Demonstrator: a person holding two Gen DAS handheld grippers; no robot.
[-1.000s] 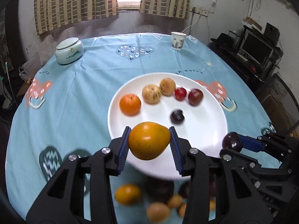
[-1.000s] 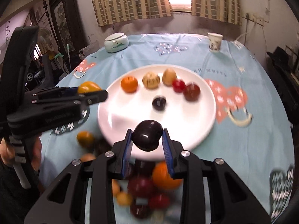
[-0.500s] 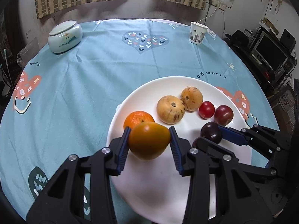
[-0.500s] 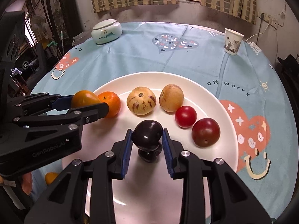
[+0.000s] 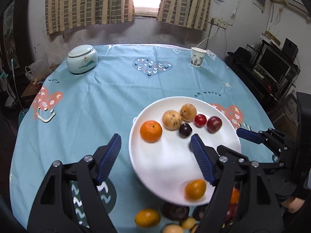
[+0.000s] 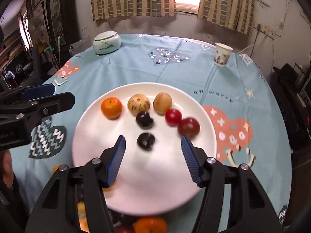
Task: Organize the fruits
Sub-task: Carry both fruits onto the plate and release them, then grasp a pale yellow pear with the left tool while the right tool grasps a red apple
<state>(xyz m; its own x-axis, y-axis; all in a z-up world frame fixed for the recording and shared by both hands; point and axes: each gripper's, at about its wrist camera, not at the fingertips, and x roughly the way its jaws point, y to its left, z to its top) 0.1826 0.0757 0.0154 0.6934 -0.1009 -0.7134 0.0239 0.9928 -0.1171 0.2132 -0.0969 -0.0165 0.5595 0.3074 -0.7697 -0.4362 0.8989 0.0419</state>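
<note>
A white plate (image 5: pixel 167 167) (image 6: pixel 202 104) on the blue tablecloth holds an orange (image 5: pixel 151 131) (image 6: pixel 111 107), two tan fruits (image 5: pixel 172 120) (image 6: pixel 138 104), a red fruit (image 5: pixel 200 120) (image 6: pixel 173 117), a dark red plum (image 5: pixel 214 124) (image 6: pixel 188 127) and a dark plum (image 5: pixel 185 130) (image 6: pixel 144 118). My left gripper (image 5: pixel 155 159) is open and empty; the yellow-orange fruit (image 5: pixel 195 189) lies on the plate's near edge. My right gripper (image 6: pixel 152 157) is open and empty above a second dark plum (image 6: pixel 145 141) on the plate.
Several loose fruits (image 5: pixel 147 217) (image 6: pixel 150 224) lie on the cloth just in front of the plate. A lidded ceramic jar (image 5: pixel 82 58) (image 6: pixel 106 42) stands far left, a paper cup (image 5: pixel 197 59) (image 6: pixel 222 54) far right. Furniture surrounds the round table.
Both grippers opened and pulled back. The left let go of the yellow-orange fruit, now on the plate's near edge. The right let go of the dark plum, now on the plate.
</note>
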